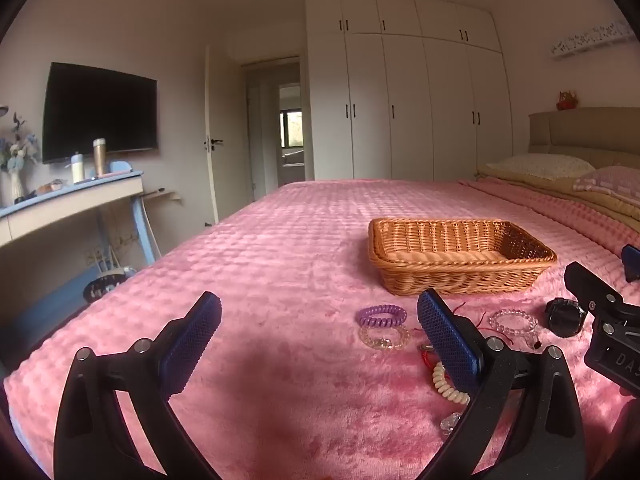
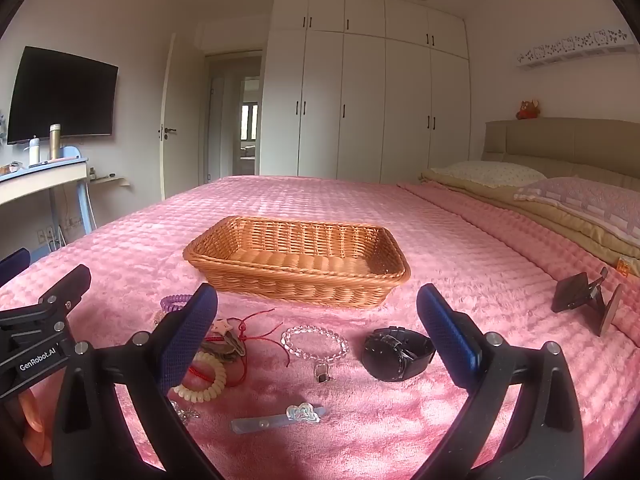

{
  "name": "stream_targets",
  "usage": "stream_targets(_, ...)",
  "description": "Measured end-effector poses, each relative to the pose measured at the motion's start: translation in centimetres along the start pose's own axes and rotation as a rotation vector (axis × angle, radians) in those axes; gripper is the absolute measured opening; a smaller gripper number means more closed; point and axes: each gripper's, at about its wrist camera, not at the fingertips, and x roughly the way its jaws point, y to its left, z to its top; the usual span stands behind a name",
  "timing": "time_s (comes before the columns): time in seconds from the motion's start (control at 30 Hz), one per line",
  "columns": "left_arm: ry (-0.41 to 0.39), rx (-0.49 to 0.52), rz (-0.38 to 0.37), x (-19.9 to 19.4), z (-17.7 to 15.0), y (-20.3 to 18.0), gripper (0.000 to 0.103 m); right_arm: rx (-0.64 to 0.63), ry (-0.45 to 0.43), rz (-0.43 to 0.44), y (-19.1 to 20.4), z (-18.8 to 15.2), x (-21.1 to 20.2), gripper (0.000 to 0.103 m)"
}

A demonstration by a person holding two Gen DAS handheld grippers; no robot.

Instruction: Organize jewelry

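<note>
An empty wicker basket stands on the pink bedspread. In front of it lie a black watch, a clear bead bracelet, a cream coil hair tie, a purple coil tie, a red cord with keys and a blue hair clip. My right gripper is open above the jewelry. My left gripper is open, left of the pile, holding nothing.
A dark phone stand sits on the bedspread at right. Pillows and the headboard are at far right. A desk with bottles stands left of the bed, under a wall TV. Wardrobes line the back wall.
</note>
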Motion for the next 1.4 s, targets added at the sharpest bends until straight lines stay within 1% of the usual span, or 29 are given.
stream_targets(0.4, -0.02, 0.0, 0.003, -0.3, 0.0, -0.3, 0.095, 0.017, -0.012, -0.004, -0.2, 0.0, -0.2, 0.095)
stream_targets(0.57, -0.034, 0.002, 0.001, -0.5, 0.0, -0.1, 0.095, 0.032, -0.009, -0.003, -1.2, 0.0, 0.3, 0.095)
stream_targets(0.63, -0.032, 0.005, -0.002, -0.3, -0.1, -0.3, 0.095, 0.029, -0.01, -0.007, -0.7, 0.2, -0.3, 0.095)
stream_targets(1.4, -0.02, 0.009, -0.009, -0.1, -0.2, -0.3, 0.095, 0.008, -0.009, -0.006, -0.1, -0.1, -0.3, 0.095)
